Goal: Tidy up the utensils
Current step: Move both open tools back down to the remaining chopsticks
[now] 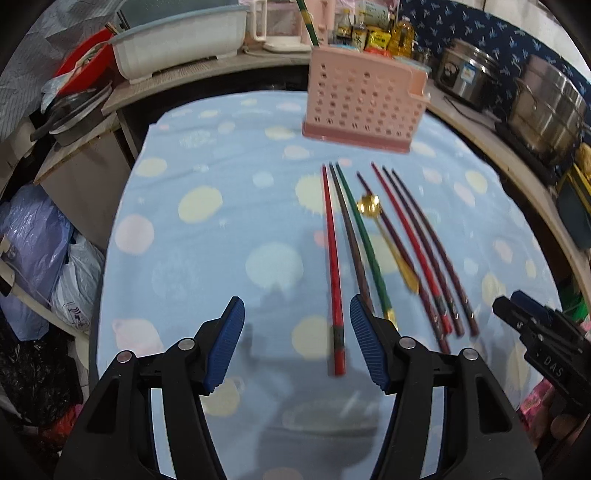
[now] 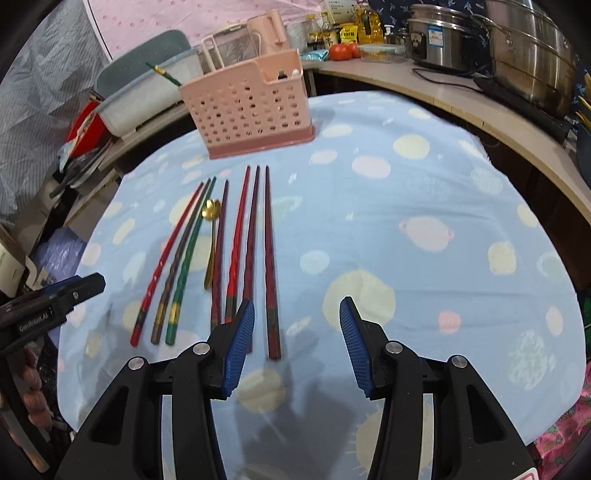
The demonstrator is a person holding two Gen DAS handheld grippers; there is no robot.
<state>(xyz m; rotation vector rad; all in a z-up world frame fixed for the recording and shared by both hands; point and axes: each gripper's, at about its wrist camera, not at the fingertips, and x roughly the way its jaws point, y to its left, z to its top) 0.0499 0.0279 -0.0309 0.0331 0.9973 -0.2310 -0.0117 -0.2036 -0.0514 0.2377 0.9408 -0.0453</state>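
Several chopsticks lie side by side on a blue dotted cloth [image 1: 207,258]: a red one [image 1: 332,266], a brown one [image 1: 349,236], a green one [image 1: 364,240] and darker red ones [image 2: 271,258]. A gold spoon [image 1: 388,236] lies among them [image 2: 211,236]. A pink perforated holder [image 1: 364,103] stands behind them [image 2: 251,107], with one green chopstick [image 1: 308,22] in it. My left gripper [image 1: 297,343] is open above the near end of the red chopstick. My right gripper [image 2: 297,343] is open above the rightmost chopstick's near end.
A white dish tub [image 1: 177,44] and a pink kettle [image 2: 266,29] stand behind the holder. Steel pots [image 2: 524,55] and a rice cooker [image 1: 465,74] sit on the counter at the right. Plastic bags [image 1: 40,251] lie at the left of the table.
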